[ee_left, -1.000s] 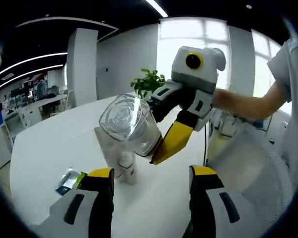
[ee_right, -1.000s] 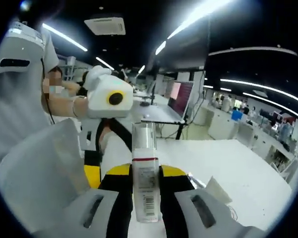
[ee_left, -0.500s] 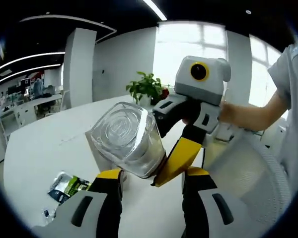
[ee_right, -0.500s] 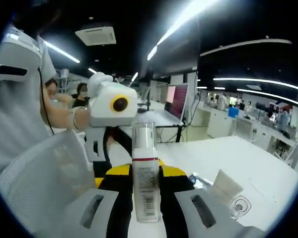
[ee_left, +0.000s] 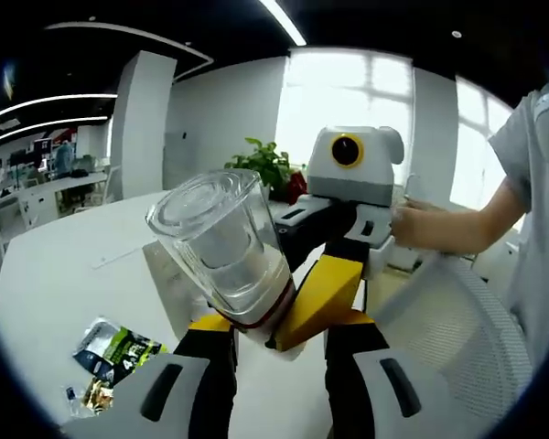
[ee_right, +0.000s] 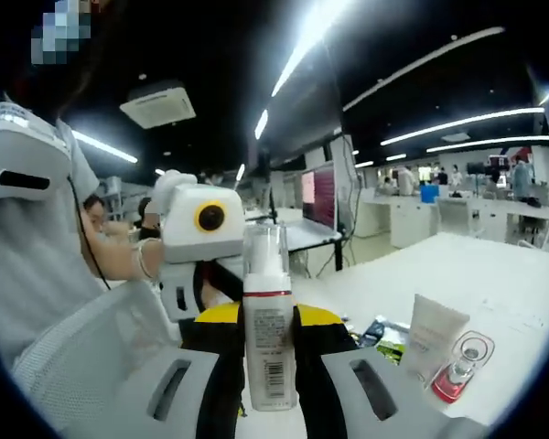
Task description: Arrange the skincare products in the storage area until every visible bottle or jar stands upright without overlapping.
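Note:
A white pump bottle [ee_right: 269, 347] with a clear cap, a red band and a barcode stands upright between my right gripper's [ee_right: 269, 320] jaws, which are shut on it. In the left gripper view the same bottle [ee_left: 221, 240] points its clear cap at the camera, held aloft by the right gripper [ee_left: 348, 183] coming in from the right. My left gripper [ee_left: 280, 331] is open, its yellow-tipped jaws either side of the bottle's red band. A white tube [ee_right: 432, 334] and a small clear jar with a red base [ee_right: 459, 368] stand on the white table [ee_right: 503, 274].
Printed sachets [ee_left: 114, 349] lie on the table at the left, also near the tube as sachets [ee_right: 384, 334]. A grey mesh chair back [ee_left: 453, 338] is close on the right. A person's arm [ee_left: 448, 229] holds the right gripper. A potted plant [ee_left: 261, 165] stands behind.
The capped bottle has come closer to the left camera and down toward the left jaws, whose gap looks narrower. The right gripper's hold on the bottle is unchanged; both views have shifted.

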Tool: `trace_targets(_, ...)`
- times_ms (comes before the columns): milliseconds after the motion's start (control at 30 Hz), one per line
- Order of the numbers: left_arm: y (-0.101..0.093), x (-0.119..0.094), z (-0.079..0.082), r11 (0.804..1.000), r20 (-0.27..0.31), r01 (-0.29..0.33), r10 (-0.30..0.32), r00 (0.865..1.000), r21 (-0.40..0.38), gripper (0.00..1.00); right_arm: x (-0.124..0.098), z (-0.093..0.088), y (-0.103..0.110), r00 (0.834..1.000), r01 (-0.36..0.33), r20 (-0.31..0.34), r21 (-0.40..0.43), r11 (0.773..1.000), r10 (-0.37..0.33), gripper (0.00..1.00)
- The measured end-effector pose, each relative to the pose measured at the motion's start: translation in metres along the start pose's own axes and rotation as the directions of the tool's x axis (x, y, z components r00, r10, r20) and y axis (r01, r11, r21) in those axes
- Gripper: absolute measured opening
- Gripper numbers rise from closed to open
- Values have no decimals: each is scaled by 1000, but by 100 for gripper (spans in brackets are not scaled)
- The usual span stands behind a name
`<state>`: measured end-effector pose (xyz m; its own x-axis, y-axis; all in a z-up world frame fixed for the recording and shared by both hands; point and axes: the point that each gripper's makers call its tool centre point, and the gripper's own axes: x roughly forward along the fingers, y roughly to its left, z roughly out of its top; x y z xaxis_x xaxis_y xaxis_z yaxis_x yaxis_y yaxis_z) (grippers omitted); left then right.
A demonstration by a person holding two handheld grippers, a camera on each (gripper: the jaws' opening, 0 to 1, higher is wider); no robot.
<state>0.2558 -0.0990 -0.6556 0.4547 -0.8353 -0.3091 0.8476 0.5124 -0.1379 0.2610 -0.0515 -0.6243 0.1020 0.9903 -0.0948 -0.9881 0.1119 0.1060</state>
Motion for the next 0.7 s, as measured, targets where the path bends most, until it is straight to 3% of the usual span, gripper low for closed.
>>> trace_targets(300, -2, 0, -9, 1000, -24, 21, -20, 1000, 21, 29, 4, -6, 6, 1000, -19, -6, 33, 999, 19, 19)
trace_targets(367, 0, -2, -10, 999, -29, 20, -19, 999, 28, 25, 5, -6, 8, 1000, -27, -3, 42, 999, 27, 19)
trace_targets(567, 1, -3, -11, 997, -23, 13, -15, 1000, -81, 24, 7, -5, 10, 999, -33, 8, 43, 999, 33, 19)
trace_targets(700, -1, -1, -14, 994, -36, 16, -19, 999, -106, 23, 6, -8, 12, 999, -40, -1, 56, 998, 40, 19)
